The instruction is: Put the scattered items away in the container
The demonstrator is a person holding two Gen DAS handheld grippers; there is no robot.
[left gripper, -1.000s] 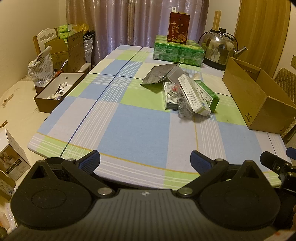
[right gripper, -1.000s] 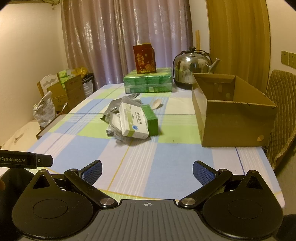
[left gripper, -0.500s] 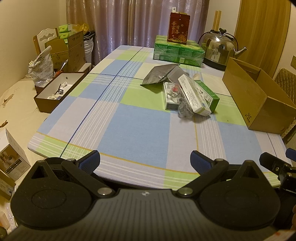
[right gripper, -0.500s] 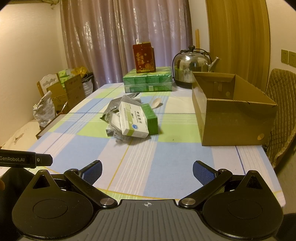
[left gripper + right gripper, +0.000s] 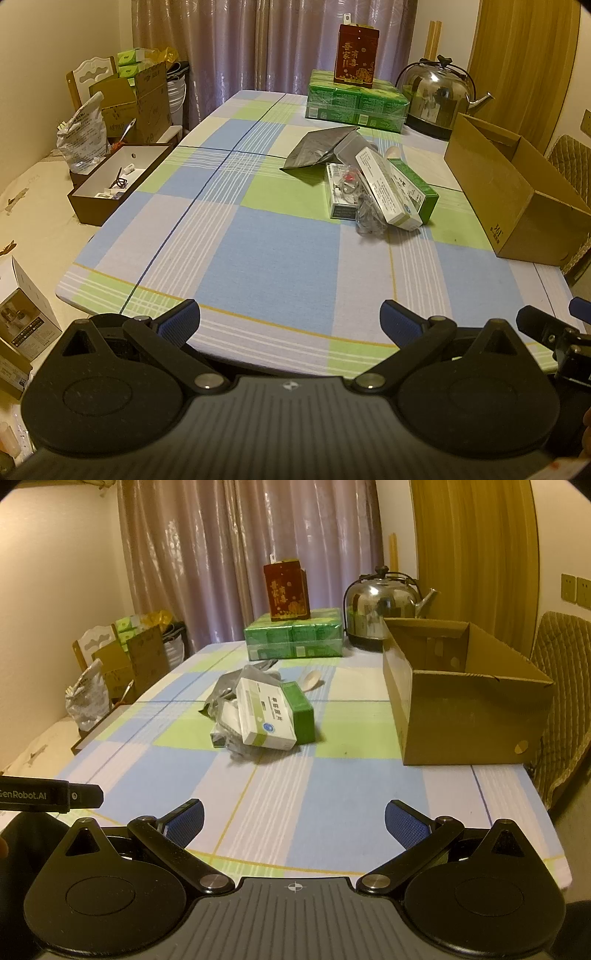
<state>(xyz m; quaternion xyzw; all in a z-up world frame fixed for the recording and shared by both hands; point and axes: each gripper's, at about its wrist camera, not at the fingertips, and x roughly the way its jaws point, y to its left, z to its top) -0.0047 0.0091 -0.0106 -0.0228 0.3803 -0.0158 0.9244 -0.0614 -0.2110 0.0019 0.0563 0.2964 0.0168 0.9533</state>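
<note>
Both tools sit low at the near edge of the checked tablecloth (image 5: pixel 273 254), nothing between their fingers. Left gripper (image 5: pixel 290 319): tongs spread wide, blue pads apart, empty. Right gripper (image 5: pixel 293 819): likewise spread and empty.

Scattered items form one heap at centre frame in both views, well apart from either gripper. On top, a white medicine carton (image 5: pixel 264 712) lies tilted, leaning on a green carton (image 5: pixel 299 710) just to its right. Under them, a flat green-and-white pack (image 5: pixel 340 192) and crumpled clear plastic (image 5: pixel 367 218). A grey foil pouch (image 5: pixel 317 153) lies behind, towards upper centre. A pale spoon-like object (image 5: pixel 312 681) rests beyond the heap; too small to be sure.

Container: an open cardboard box (image 5: pixel 461 709), right of frame, near the heap but not touching it. It looks empty as far as its interior shows, so no tidying is done yet.

Handling, by judgement: cartons look light and stiff, with flat sides suited to a pinch across the narrow width; white one first, since it sits topmost and free. Squeezing hard may dent them. Pouch and plastic are limp and slick; take them at an edge or a raised fold. Lifting the top carton may shift the leaning pieces.
</note>
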